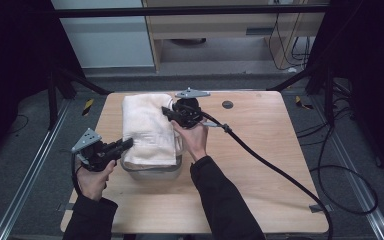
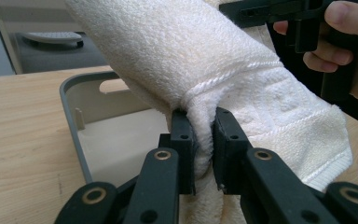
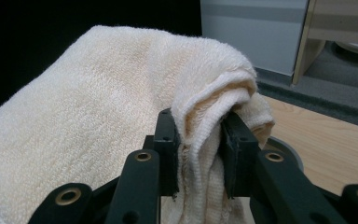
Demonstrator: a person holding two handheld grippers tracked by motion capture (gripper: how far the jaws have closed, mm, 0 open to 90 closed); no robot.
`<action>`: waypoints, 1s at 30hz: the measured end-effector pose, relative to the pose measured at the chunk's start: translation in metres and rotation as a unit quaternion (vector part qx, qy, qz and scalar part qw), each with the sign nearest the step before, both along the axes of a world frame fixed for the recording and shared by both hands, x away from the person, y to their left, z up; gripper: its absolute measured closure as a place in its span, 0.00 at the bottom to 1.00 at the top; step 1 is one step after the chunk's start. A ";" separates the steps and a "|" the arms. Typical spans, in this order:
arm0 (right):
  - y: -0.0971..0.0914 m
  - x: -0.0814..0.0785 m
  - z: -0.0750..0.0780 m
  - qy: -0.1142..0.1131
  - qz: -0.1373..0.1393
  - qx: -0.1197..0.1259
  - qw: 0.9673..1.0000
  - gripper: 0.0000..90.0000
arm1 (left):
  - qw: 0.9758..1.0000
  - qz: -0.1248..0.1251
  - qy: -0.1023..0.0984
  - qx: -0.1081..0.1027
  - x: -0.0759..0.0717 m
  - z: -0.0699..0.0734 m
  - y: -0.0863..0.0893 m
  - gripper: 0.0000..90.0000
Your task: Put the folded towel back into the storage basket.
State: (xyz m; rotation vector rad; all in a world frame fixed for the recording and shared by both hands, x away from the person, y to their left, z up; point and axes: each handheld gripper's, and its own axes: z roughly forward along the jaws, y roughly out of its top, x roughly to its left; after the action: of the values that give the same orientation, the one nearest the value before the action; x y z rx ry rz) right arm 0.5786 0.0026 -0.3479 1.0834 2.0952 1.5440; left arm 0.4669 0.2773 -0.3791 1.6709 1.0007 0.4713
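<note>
A cream towel (image 1: 147,131) is held over a grey tray (image 1: 152,171) that sits on the wooden desk (image 1: 260,165), left of the desk's middle. The towel is stretched from about 12 o'clock down to 6 o'clock of the tray and covers most of it. The left tongs (image 1: 126,144) are clamped on a bunched fold of the towel at its near edge, at roughly 9 o'clock; cloth is seen pinched between both jaws in the left gripper view (image 2: 204,140). The right tongs (image 1: 167,112) are closed on a gathered fold at the towel's far corner, at about 2 o'clock (image 3: 200,140). The tray's grey rim (image 2: 70,121) and pale floor are seen beneath the raised cloth.
</note>
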 end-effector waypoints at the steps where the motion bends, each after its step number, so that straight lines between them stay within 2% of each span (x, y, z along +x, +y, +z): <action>1: 0.000 0.000 0.000 0.000 0.000 0.000 1.000 0.79 | 1.000 0.000 0.000 0.000 0.000 0.000 0.000 0.88; 4: 0.004 0.004 -0.009 0.008 0.000 -0.003 1.000 0.79 | 1.000 0.005 0.013 0.009 0.005 -0.007 0.003 0.88; 19: 0.018 0.019 -0.045 0.035 -0.012 -0.023 0.999 0.79 | 0.998 0.015 0.052 0.032 0.017 -0.029 0.004 0.88; 30: 0.024 0.026 -0.064 0.051 -0.018 -0.037 0.998 0.78 | 0.996 0.019 0.070 0.054 0.026 -0.040 0.003 0.88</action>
State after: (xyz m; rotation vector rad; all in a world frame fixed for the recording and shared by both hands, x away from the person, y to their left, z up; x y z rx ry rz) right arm 0.6048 0.0262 -0.4116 1.1900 2.1691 1.4111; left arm 0.4932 0.2807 -0.4186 1.8034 1.1285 0.4454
